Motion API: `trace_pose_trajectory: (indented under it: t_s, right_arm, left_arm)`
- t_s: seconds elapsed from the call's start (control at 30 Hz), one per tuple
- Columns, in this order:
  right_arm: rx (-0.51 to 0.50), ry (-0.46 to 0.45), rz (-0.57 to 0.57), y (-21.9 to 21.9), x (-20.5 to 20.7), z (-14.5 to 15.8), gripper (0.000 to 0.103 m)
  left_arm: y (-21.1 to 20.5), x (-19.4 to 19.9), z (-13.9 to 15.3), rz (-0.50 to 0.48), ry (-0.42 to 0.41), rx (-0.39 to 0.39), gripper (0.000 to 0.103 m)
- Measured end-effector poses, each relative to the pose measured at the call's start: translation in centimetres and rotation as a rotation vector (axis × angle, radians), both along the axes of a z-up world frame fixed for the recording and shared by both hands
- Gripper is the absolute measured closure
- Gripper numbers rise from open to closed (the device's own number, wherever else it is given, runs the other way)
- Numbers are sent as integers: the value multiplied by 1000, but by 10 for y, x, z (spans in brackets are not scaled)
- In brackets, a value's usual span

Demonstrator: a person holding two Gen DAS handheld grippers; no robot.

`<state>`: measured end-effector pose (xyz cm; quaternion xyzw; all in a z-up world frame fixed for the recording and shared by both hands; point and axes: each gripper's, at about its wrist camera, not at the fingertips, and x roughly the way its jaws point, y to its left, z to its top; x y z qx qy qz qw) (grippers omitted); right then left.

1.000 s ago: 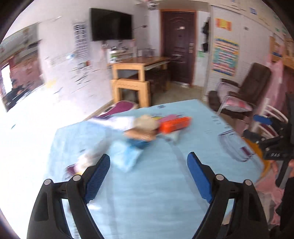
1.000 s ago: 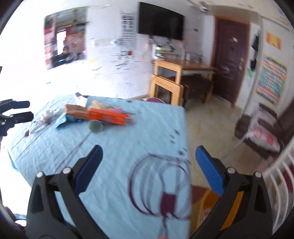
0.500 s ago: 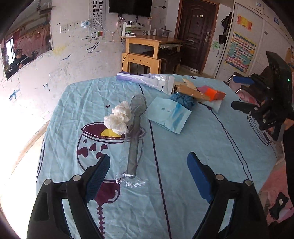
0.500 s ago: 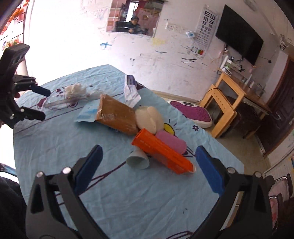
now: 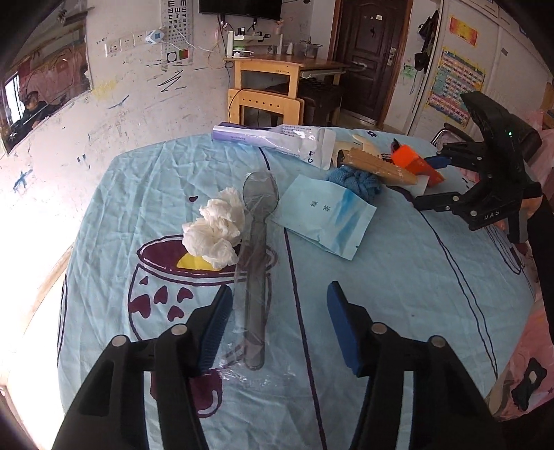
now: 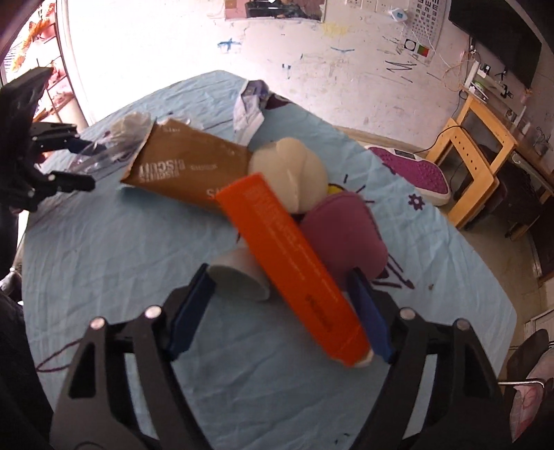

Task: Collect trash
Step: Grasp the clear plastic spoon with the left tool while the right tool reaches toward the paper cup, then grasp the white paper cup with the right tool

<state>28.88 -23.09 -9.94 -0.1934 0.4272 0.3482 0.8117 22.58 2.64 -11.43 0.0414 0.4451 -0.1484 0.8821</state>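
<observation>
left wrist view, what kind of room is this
Probably a lived-in home room: a wall TV, an eye chart, scribbled walls, a wooden desk and a table in a cartoon cloth.

Blue tablecloth printed with a maroon cup. Behind, scribbled white wall with eye chart, sockets, TV. Wooden desk and chair beside dark door. Poster right. Purple scale on floor.

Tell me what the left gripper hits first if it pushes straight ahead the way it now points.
Probably the wrapped plastic spoon: its handle lies between the left gripper's open fingers, which have just been closing. The crumpled tissue sits off-line. Depth is uncertain.
</observation>
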Motion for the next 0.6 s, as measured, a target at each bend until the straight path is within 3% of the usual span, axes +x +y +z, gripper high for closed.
trace_pose_trajectory:
  t_s: [0.03,0.1,0.13,0.27,0.6]
  right_arm:
    - [15,32,2,0,-1,1,50]
    - [-4,28,-15,3,-7,4,78]
    - [-15,28,-28,3,-11,6,89]
    - [-38,1,-40,7,-31,12,90]
    - [34,-57,-69,5,-70,30,90]
  left_arm:
    - [-1,-1,0,1,-4,17,61]
    - [0,-3,0,25,-14,59,80]
    - [2,-3,0,33,-13,61,82]
    - [6,-4,2,39,-3,40,92]
    - [2,-21,11,31,-29,36,95]
